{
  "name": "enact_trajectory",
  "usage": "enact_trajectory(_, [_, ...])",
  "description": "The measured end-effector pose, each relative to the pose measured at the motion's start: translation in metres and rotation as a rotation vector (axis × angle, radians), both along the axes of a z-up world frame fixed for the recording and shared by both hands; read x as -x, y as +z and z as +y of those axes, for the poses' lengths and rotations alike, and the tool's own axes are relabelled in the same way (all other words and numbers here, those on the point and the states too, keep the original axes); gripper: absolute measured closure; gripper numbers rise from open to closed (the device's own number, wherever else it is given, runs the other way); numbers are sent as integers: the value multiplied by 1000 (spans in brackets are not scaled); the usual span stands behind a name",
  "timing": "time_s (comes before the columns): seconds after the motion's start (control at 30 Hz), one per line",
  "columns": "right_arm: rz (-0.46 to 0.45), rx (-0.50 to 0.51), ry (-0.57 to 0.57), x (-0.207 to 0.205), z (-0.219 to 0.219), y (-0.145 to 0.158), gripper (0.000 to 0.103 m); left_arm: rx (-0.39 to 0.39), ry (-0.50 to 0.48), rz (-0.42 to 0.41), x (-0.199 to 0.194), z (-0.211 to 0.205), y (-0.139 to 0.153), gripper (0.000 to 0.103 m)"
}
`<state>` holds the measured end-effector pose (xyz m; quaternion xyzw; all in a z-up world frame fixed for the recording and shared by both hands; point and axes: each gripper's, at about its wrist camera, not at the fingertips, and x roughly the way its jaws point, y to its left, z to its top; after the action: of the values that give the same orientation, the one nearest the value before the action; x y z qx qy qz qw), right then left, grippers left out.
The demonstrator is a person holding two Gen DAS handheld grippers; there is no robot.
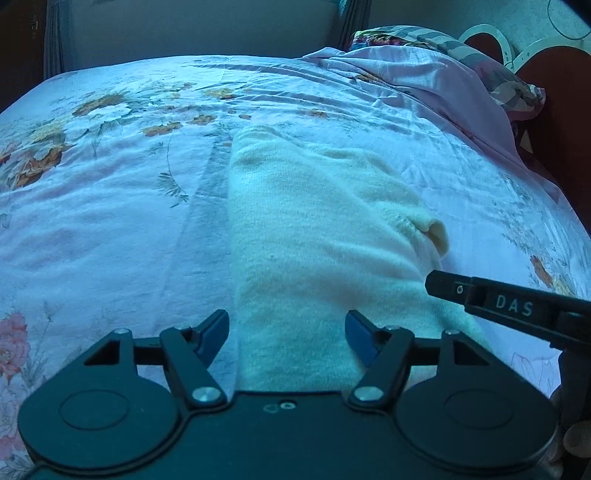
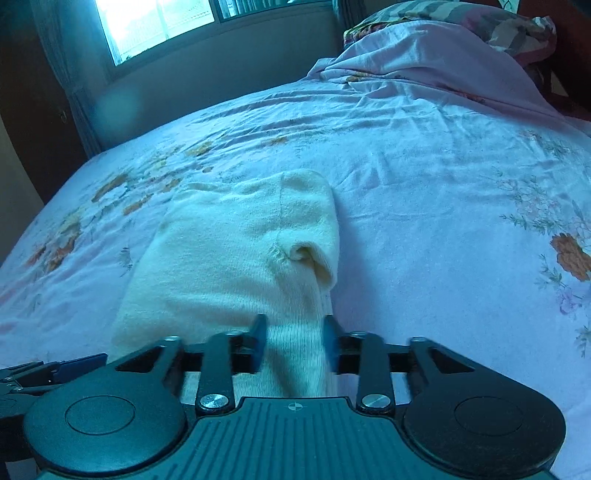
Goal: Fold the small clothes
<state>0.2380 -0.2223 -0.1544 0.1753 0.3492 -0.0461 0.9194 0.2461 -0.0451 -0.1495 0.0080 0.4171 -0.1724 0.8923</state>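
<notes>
A small cream knit garment (image 1: pixel 314 229) lies folded lengthwise on the floral bedsheet, its sleeve end (image 1: pixel 436 232) curled at the right. My left gripper (image 1: pixel 286 330) is open, its jaws on either side of the garment's near end, holding nothing. In the right wrist view the garment (image 2: pixel 229 251) lies ahead and its near right part runs between the fingers of my right gripper (image 2: pixel 295 341), whose jaws stand partly apart with the cloth between them. The right gripper's finger also shows in the left wrist view (image 1: pixel 498 299).
The floral bedsheet (image 1: pixel 110 203) covers the bed. A pink blanket (image 2: pixel 424 62) and patterned pillows (image 2: pixel 498 26) are heaped at the far right. A wall with a window (image 2: pixel 159 22) stands beyond the bed. The headboard (image 1: pixel 554 122) is at right.
</notes>
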Motion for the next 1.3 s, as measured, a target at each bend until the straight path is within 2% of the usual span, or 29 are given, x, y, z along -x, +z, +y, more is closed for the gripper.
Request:
enact_trajectory(0.1, [-44, 5, 14, 28, 7, 9, 44, 6, 10, -3, 17, 13, 4, 37])
enact_trajectory(0.17, [-55, 53, 38, 44, 17, 10, 44, 5, 12, 7, 27, 20, 2, 37])
enact_trajectory(0.23, [-30, 89, 57, 52, 25, 3, 44, -18, 15, 29, 33, 22, -5, 38])
enact_trajectory(0.3, [42, 73, 51, 55, 26, -10, 44, -30, 22, 70, 37, 24, -13, 43])
enact_trajectory(0.33, [49, 52, 37, 60, 24, -11, 44, -25, 29, 73, 42, 27, -12, 43])
enact_trajectory(0.43, [1, 5, 30, 80, 21, -3, 44, 17, 29, 59, 57, 34, -2, 41])
enact_trajectory(0.6, [-42, -4, 43, 105, 27, 17, 44, 27, 24, 29, 78, 39, 14, 37])
enact_trajectory(0.93, [-40, -10, 62, 139, 45, 31, 44, 70, 38, -10, 115, 56, 33, 34])
enact_trajectory(1.03, [-44, 7, 59, 143, 46, 35, 43, 98, 39, -9, 115, 61, 36, 33])
enact_trajectory(1.1, [-49, 16, 60, 142, 46, 36, 25, 109, 40, -6, 110, 61, 36, 31])
enact_trajectory(1.13, [-55, 20, 58, 140, 45, 36, 23, 115, 39, -1, 106, 62, 35, 31])
enact_trajectory(1.3, [-52, 8, 46, 111, 28, 32, 22, 141, 49, 40, 70, 62, 30, 30])
